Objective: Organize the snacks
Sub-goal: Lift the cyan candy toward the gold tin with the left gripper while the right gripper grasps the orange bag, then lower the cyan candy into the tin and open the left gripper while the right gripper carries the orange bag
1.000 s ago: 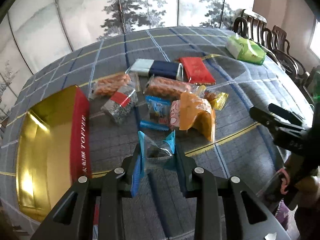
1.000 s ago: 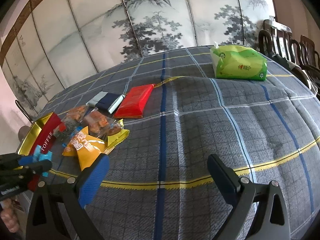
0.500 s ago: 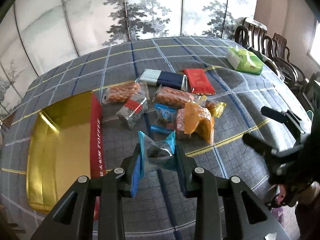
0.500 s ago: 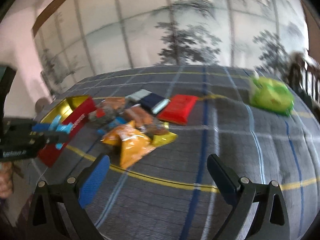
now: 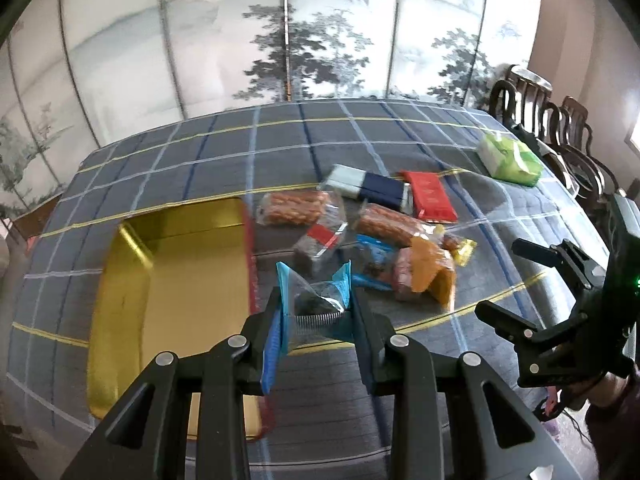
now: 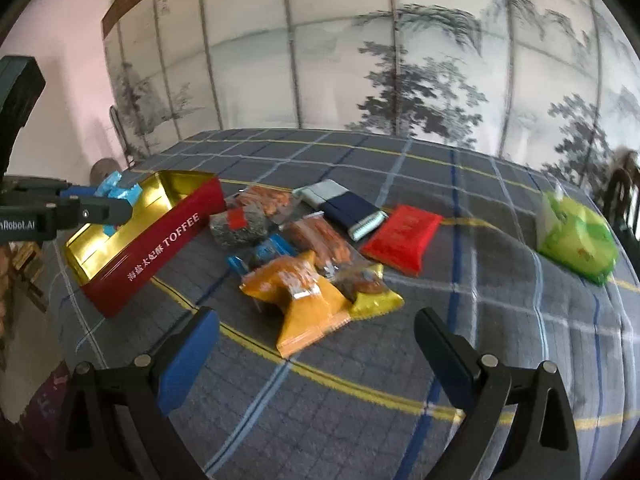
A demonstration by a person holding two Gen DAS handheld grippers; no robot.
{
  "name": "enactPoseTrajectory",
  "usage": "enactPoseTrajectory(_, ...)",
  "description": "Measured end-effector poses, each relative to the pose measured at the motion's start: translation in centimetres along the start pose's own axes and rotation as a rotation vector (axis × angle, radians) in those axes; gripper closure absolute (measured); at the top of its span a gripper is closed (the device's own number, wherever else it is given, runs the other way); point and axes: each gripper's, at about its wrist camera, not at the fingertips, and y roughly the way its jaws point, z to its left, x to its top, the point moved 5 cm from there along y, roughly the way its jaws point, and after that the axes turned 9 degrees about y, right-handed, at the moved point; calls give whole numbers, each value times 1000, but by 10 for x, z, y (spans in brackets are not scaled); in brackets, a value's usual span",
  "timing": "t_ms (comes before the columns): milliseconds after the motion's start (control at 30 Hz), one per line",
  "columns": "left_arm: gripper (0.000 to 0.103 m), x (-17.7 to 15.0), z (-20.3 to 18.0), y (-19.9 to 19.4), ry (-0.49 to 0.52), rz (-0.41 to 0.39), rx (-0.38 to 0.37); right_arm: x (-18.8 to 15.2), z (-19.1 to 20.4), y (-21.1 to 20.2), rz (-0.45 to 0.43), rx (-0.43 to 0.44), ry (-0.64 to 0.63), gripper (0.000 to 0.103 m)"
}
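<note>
Your left gripper (image 5: 316,312) has lifted the small clear crinkly packet with blue ends (image 5: 316,300) off the tabletop (image 5: 360,148) and carried it towards the open gold-lined red toffee tin (image 5: 168,280). Its fingers are nearly closed, pinching the packet, which now hangs by the tin's near wall; a drop inside looks next. Your right gripper (image 6: 316,344) has swung round to face the heap of glossy, crumpled foil and film snack bags (image 6: 308,256), fingers wide apart and empty. A soft green tissue pack (image 6: 576,240) lies well apart.

A tree-painted folding screen (image 5: 320,40) stands behind the plaid-covered table (image 5: 280,140); dark wooden chairs (image 5: 560,128) line the table's right side.
</note>
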Motion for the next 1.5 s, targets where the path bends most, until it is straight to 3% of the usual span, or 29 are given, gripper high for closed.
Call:
enactPoseTrajectory(267, 74, -7, 33, -5, -25, 9, 54, 19, 24, 35, 77, 23, -257, 3)
enactPoseTrajectory(500, 74, -12, 60, -4, -66, 22, 81, 26, 16, 62, 200, 101, -299, 7)
enactPoseTrajectory(667, 74, -15, 69, 1, -76, 34, 91, 19, 17, 78, 298, 142, -345, 22)
enactPoseTrajectory(800, 74, -16, 73, 7, -83, 48, 96, 8, 18, 97, 389, 172, -359, 50)
enactPoseTrajectory(900, 74, -16, 77, 9, -85, 53, 110, 7, 18, 96, 399, 183, -350, 58)
enactPoseTrajectory(1033, 74, -16, 87, 8, -93, 45, 124, 12, 16, 76, 345, 182, -283, 59)
enactPoseTrajectory(1167, 74, -16, 99, 10, -116, 45, 122, 21, 3, 31, 212, 234, -108, 59)
enactPoseTrajectory(1233, 74, -16, 106, 12, -119, 48, 133, 24, -11, 12, 139, 218, -29, 59)
enactPoseTrajectory(1367, 74, -13, 122, 19, -112, 61, 158, 24, -66, -12, 27, 77, 125, 59)
enactPoseTrajectory(1500, 74, -7, 143, 33, -111, 78, 183, 13, -128, -8, 24, -111, 242, 59)
